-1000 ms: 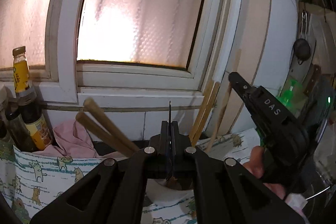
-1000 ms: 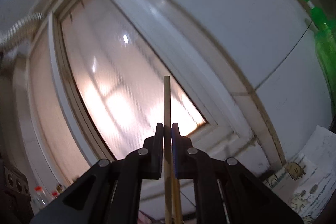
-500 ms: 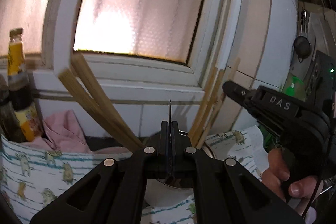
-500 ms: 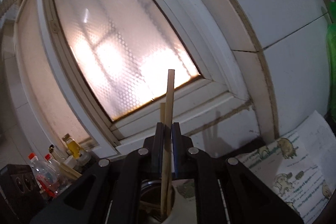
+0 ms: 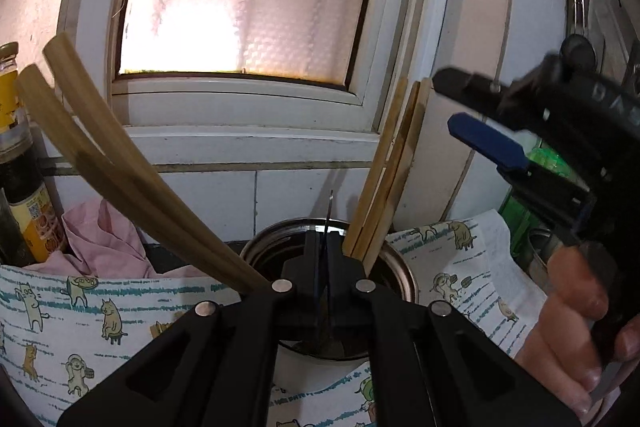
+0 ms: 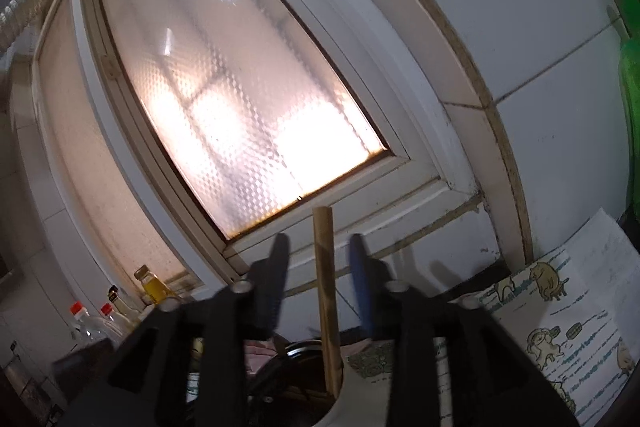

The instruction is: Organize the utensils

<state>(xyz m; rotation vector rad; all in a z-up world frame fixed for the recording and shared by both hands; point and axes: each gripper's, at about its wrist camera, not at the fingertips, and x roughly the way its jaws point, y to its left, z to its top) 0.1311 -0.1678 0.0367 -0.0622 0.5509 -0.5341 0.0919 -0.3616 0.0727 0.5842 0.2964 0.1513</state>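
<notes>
A: Our right gripper [image 6: 316,267] is just opening its jaws; the chopstick [image 6: 326,287] is standing free between them, its foot in the steel holder [image 5: 400,267].

B: So that one's delivered. Our left gripper [image 5: 326,259] is staying clamped on a thin metal utensil [image 5: 329,211] above the holder.

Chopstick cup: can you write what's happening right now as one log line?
right gripper: just opened, chopstick loose between jaws | chopstick: standing in cup | left gripper: shut on thin metal utensil over cup
</notes>
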